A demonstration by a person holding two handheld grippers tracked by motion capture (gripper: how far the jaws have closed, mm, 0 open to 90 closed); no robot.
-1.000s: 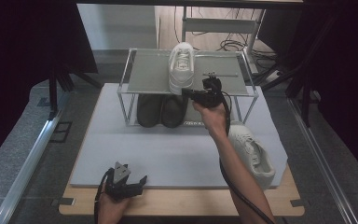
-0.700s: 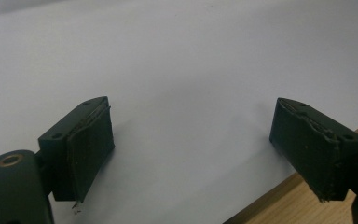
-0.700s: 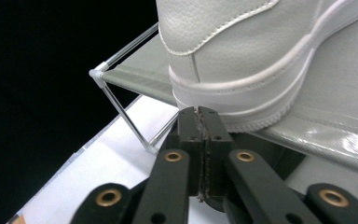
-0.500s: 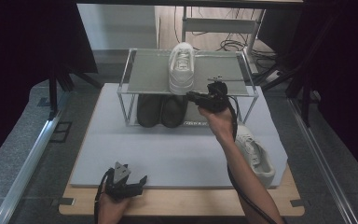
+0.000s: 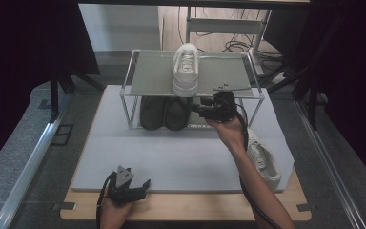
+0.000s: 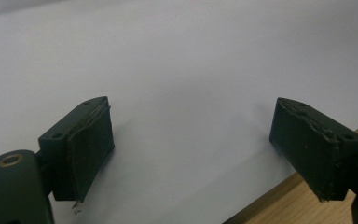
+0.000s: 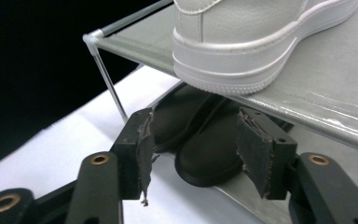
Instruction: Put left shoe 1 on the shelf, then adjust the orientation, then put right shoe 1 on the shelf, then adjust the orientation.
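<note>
A white sneaker (image 5: pixel 186 71) stands on the top shelf of a metal shoe rack (image 5: pixel 143 78). Its heel (image 7: pixel 261 37) fills the top of the right gripper view. Two black shoes (image 5: pixel 164 113) sit side by side on the lower shelf (image 7: pixel 205 140). My right gripper (image 5: pixel 199 110) (image 7: pixel 193 140) hovers open and empty at the rack's front right, jaws aimed at the black shoes. A second white sneaker (image 5: pixel 263 160) lies on the mat at the right, partly behind my forearm. My left gripper (image 5: pixel 140 189) (image 6: pixel 196 140) rests open and empty at the mat's front edge.
A grey mat (image 5: pixel 171 152) covers a wooden table (image 5: pixel 195 210) whose bare edge shows along the front. Metal rails (image 5: pixel 24 167) run along both sides of the table. Cables and a frame (image 5: pixel 228 28) lie behind the rack.
My right gripper has drawn back and down from the top shelf to the rack's front. The white sneaker stays on the shelf. The left gripper has not moved.
</note>
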